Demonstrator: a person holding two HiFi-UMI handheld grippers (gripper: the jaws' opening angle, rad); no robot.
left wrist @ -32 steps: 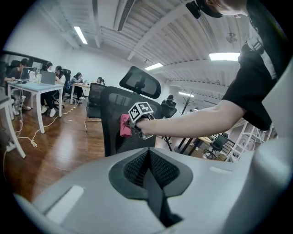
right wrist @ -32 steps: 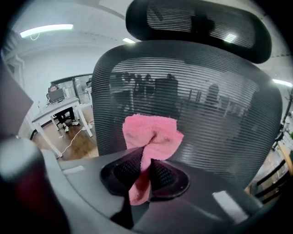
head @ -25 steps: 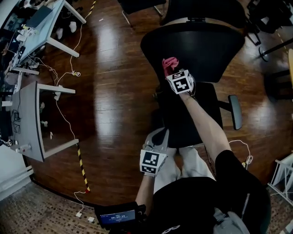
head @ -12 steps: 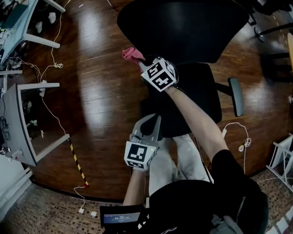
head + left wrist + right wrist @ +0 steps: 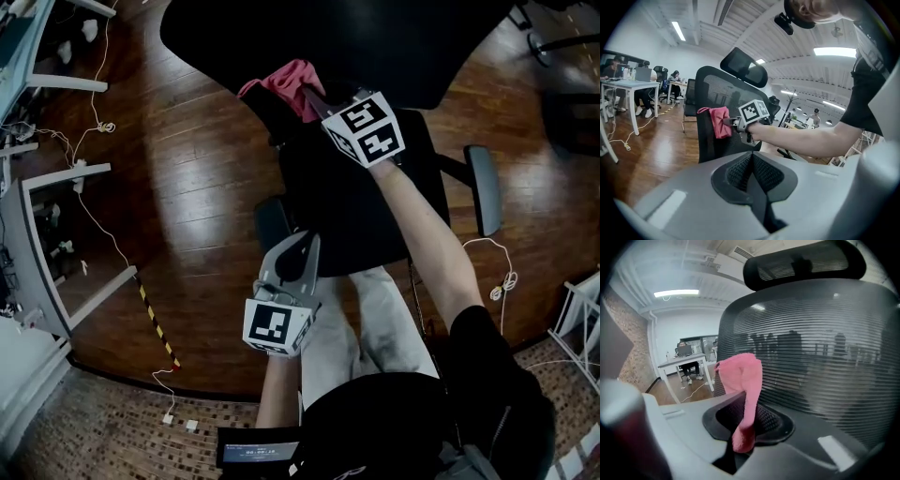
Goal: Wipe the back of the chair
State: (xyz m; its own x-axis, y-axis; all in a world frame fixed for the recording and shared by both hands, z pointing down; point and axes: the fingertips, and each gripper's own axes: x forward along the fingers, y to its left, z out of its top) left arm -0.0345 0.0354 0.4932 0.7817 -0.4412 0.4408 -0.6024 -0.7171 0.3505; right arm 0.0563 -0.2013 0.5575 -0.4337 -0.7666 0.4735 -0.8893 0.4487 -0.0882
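The black mesh chair back [image 5: 375,42] fills the top of the head view, and its ribbed mesh [image 5: 825,357] is close in front of the right gripper view. My right gripper [image 5: 317,101] is shut on a pink cloth [image 5: 286,82], which is held up at the left part of the chair back. The cloth [image 5: 743,380] hangs from the shut jaws against the mesh. From the side, the left gripper view shows the cloth [image 5: 719,122] at the back's edge. My left gripper [image 5: 292,251] stays low above the person's legs, shut and empty.
The chair's seat [image 5: 347,206] and an armrest [image 5: 483,187] lie below the right arm. White desks [image 5: 37,234] stand at the left, with cables [image 5: 103,225] and striped tape [image 5: 155,323] on the wooden floor. The headrest [image 5: 801,263] tops the back. People sit at a far desk [image 5: 628,86].
My right gripper with the pink cloth has swept from the middle of the chair back towards its left side. The left gripper has stayed low and shut.
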